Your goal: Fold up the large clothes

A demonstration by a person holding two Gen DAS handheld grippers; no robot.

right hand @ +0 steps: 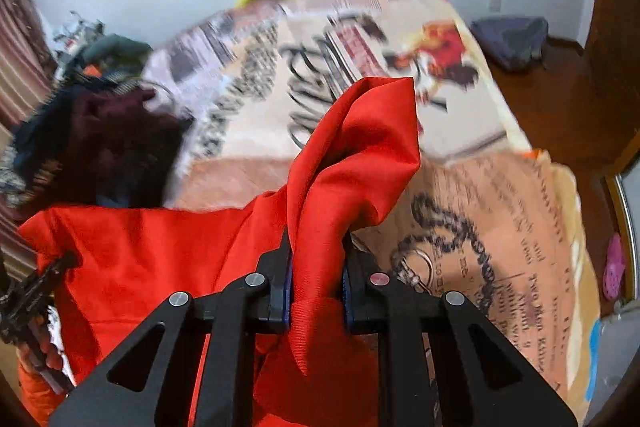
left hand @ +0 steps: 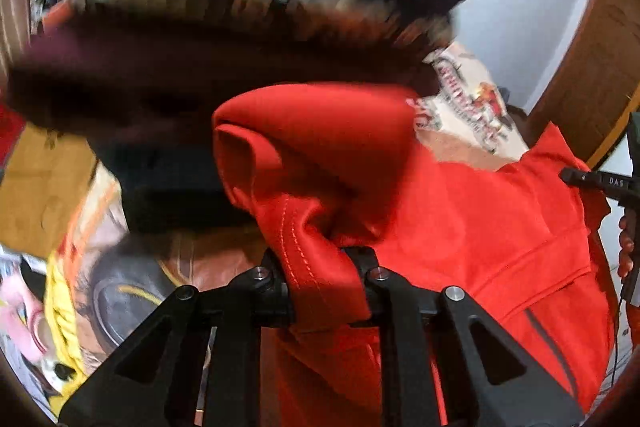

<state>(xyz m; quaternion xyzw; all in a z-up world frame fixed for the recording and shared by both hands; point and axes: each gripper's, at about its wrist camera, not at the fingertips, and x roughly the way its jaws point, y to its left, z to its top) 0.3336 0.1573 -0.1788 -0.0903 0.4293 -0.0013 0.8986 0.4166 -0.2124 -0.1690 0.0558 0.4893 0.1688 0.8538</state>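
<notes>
A large red garment (left hand: 480, 227) hangs stretched between my two grippers above a bed. My left gripper (left hand: 324, 279) is shut on a stitched hem of the red garment, which bunches up above its fingers. My right gripper (right hand: 316, 283) is shut on another bunched edge of the red garment (right hand: 352, 167). In the left wrist view the right gripper (left hand: 600, 183) shows at the far right edge, held by a hand. In the right wrist view the left gripper (right hand: 36, 283) shows at the far left edge.
A printed bedspread (right hand: 500, 219) covers the bed below. A blurred pile of dark clothes (right hand: 92, 143) lies at its left side and fills the top of the left wrist view (left hand: 200, 27). A wooden floor (right hand: 560, 99) with a grey bundle (right hand: 508, 39) is at right.
</notes>
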